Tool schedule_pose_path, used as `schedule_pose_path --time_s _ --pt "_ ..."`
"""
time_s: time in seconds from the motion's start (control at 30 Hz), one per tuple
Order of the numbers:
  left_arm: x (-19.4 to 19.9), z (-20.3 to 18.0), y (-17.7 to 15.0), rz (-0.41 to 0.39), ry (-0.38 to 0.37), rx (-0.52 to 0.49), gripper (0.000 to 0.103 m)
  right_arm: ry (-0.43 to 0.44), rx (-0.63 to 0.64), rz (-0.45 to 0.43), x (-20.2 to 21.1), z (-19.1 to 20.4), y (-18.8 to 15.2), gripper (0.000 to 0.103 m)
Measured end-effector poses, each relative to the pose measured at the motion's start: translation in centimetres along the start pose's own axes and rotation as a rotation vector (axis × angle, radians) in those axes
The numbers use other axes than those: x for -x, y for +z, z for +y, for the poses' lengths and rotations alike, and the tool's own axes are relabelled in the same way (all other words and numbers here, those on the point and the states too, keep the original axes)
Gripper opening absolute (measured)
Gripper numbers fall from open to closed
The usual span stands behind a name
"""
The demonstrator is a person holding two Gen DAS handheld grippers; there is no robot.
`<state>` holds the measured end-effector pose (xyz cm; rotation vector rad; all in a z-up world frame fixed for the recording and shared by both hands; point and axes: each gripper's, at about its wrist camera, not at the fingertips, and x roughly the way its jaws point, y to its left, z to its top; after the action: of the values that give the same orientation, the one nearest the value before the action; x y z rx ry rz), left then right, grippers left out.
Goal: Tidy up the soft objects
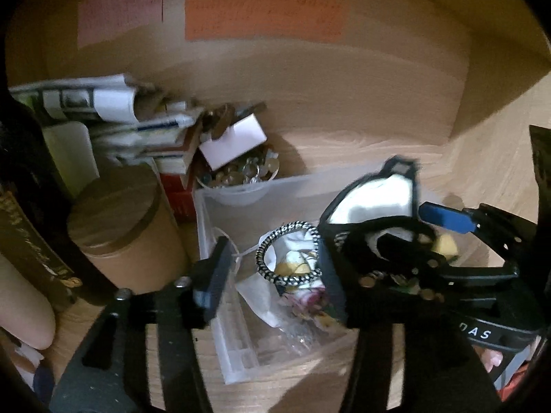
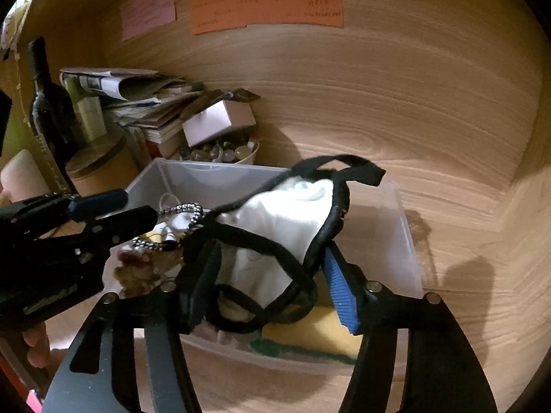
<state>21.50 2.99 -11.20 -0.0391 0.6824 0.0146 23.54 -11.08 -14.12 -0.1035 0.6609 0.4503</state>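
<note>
A clear plastic box [image 2: 406, 241] stands on the wooden shelf. It holds a black-and-white hair tie [image 1: 287, 251], floral cloth [image 1: 310, 301] and a yellow-green sponge [image 2: 310, 337]. My right gripper [image 2: 272, 285] is shut on a white sleep mask with black trim and straps [image 2: 282, 220], held over the box. The mask also shows in the left wrist view [image 1: 373, 201], with the right gripper [image 1: 423, 237] behind it. My left gripper [image 1: 275, 275] is open and empty over the box's left part; it shows in the right wrist view [image 2: 113, 206].
At the back left are a brown cardboard tube [image 1: 127, 230], a dark bottle [image 2: 51, 110], a stack of books and papers [image 2: 144, 103], a bowl of glass pebbles [image 2: 224, 153] and a small pink box [image 2: 217, 118]. Coloured notes [image 2: 265, 3] hang on the back wall.
</note>
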Motion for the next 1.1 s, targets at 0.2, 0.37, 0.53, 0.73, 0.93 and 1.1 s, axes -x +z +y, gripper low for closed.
schedule_pose_path --time_s 0.2,0.37,0.53,0.73,0.93,1.1 --pt "3.9 -0.6 0.2 -0.09 -0.005 -0.032 0.066 0.018 0.012 -0.066 3.3 0.4 0.3 0.073" --pt "7.1 -0.8 0.2 -0.167 -0.011 -0.038 0.071 0.019 0.022 -0.154 7.2 1.2 0.3 0.078" --pt "11.4 -1.1 0.1 -0.263 -0.02 -0.037 0.075 0.008 0.032 -0.267 11.8 2.0 0.2 0.08" --pt "16.4 -1.6 -0.6 -0.387 -0.006 -0.052 0.089 0.01 0.024 -0.405 17.1 2.5 -0.3 0.085" --pt "20.0 -2.1 -1.7 -0.458 -0.02 -0.057 0.103 0.011 0.013 -0.504 20.9 3.1 -1.2 0.093" --pt "21.6 -2.9 -2.4 -0.492 -0.019 -0.076 0.103 0.0 0.018 -0.564 22.9 3.8 -2.3 0.103"
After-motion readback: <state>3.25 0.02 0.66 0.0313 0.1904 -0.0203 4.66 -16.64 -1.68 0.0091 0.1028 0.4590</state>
